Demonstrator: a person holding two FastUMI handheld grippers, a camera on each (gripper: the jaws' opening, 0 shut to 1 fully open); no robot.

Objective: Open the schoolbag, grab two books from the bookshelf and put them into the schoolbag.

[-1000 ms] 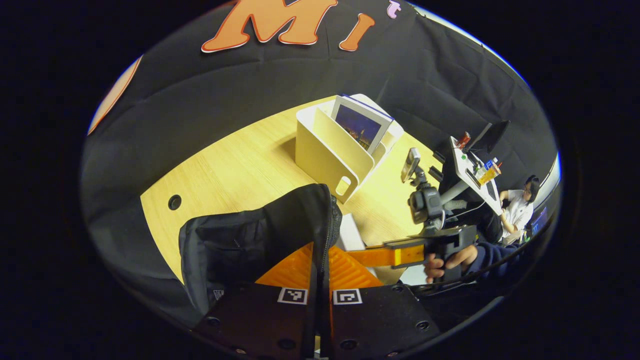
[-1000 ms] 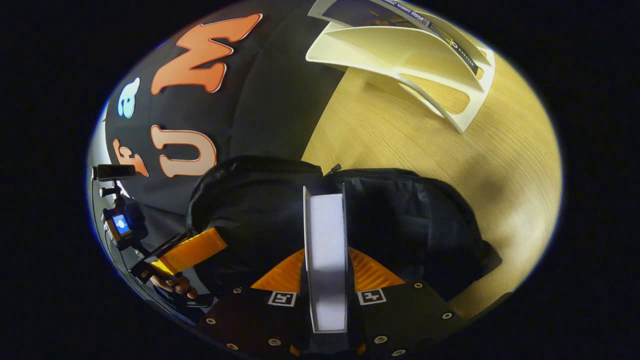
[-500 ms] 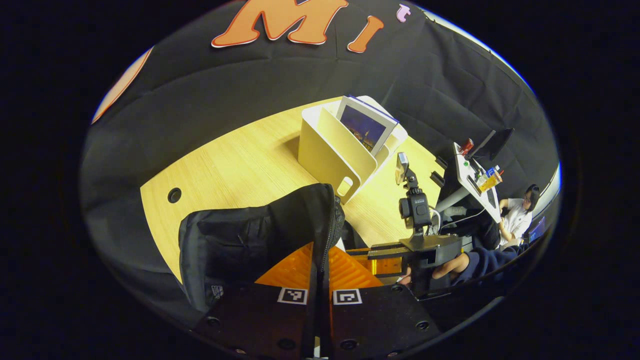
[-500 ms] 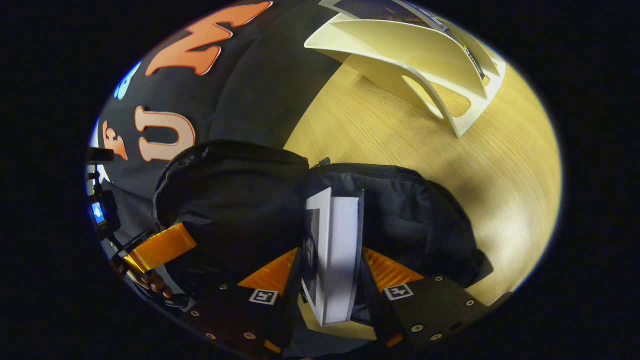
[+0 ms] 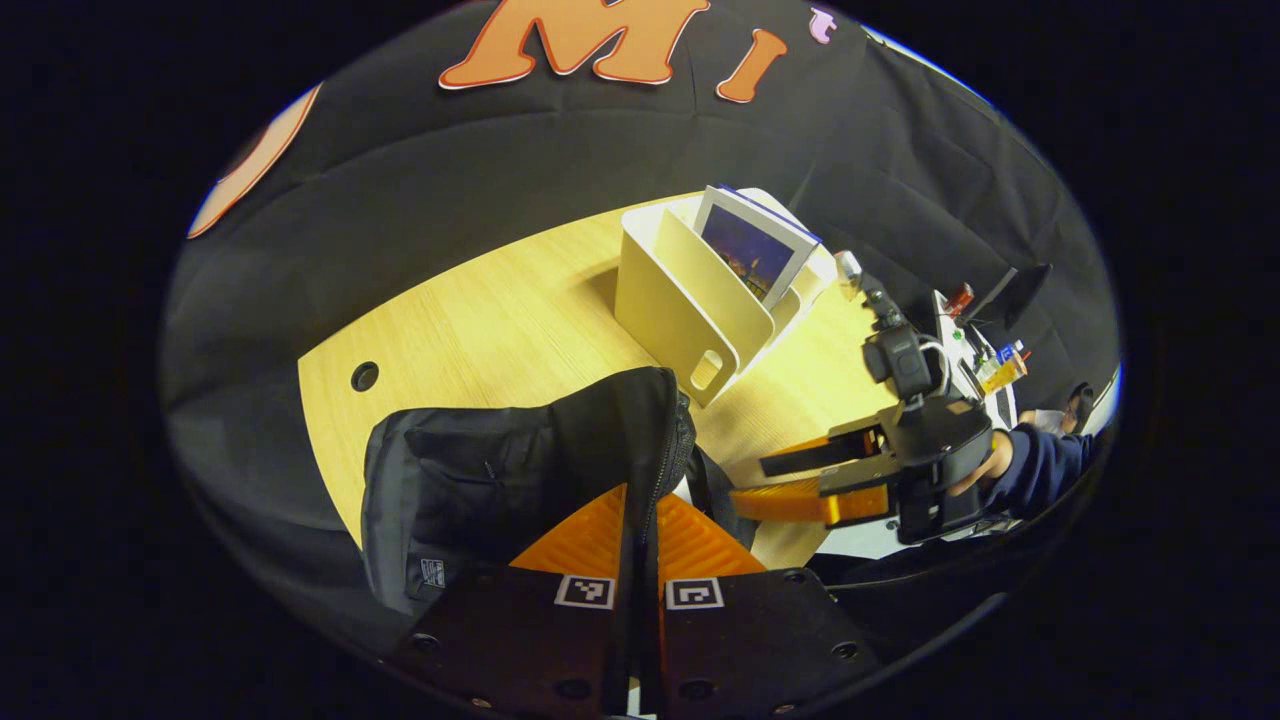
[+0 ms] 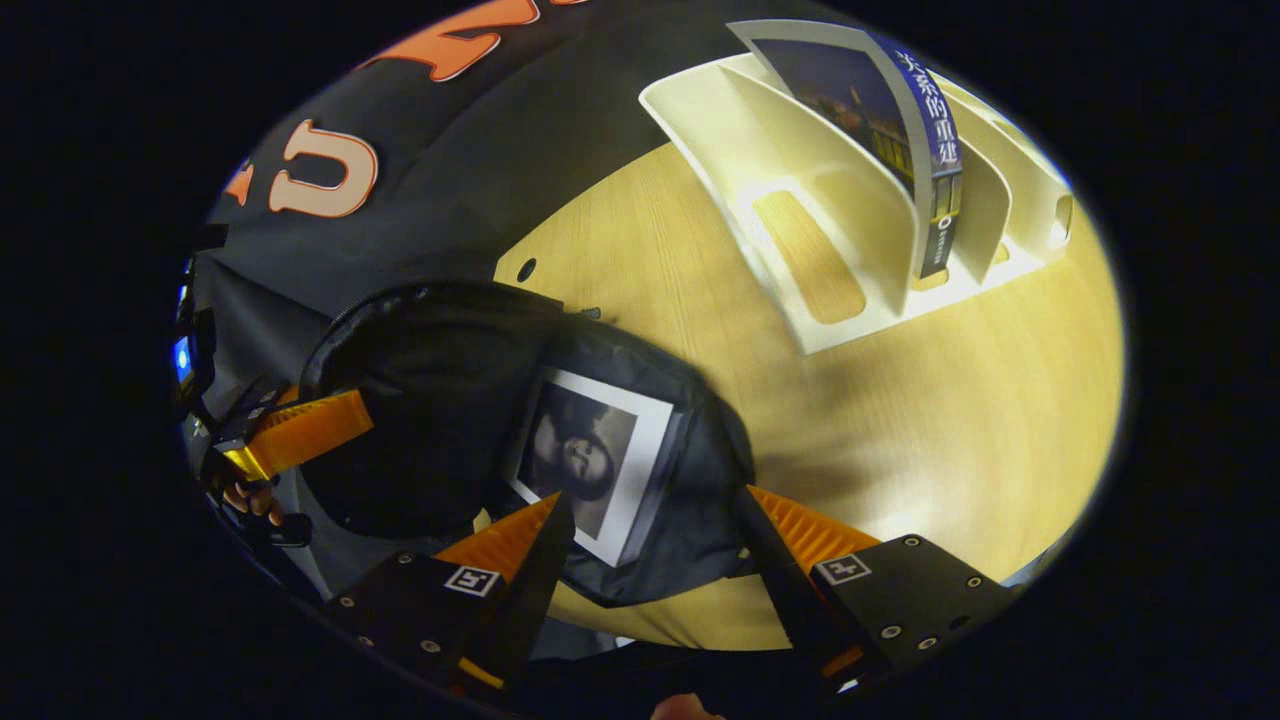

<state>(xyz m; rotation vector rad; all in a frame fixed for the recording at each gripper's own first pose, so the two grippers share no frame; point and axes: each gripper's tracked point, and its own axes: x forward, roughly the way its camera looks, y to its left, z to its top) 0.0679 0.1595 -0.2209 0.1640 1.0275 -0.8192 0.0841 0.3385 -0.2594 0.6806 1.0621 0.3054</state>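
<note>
The black schoolbag (image 5: 480, 480) stands open on the wooden table (image 5: 480, 320). My left gripper (image 5: 640, 500) is shut on the bag's zippered edge and holds it up. In the right gripper view a white book with a dark photo cover (image 6: 590, 465) lies inside the schoolbag (image 6: 430, 390). My right gripper (image 6: 650, 545) hangs open just above that book, touching nothing. The cream bookshelf (image 6: 830, 250) holds one upright book with a blue spine (image 6: 930, 150). The left gripper (image 6: 300, 435) shows at the bag's far rim; the right gripper (image 5: 750, 482) shows beside the bag, held by a hand (image 5: 990, 465).
The bookshelf (image 5: 690, 310) with its book (image 5: 755, 245) stands past the bag, near the table's back. A cable hole (image 5: 364, 376) lies in the table at left. Off the table's right side are a desk with a monitor (image 5: 1020, 285) and a seated person (image 5: 1080, 405).
My right gripper opened and let go of the white book, which tipped flat into the bag. That gripper then drew back and up. The left gripper kept its hold on the bag's edge.
</note>
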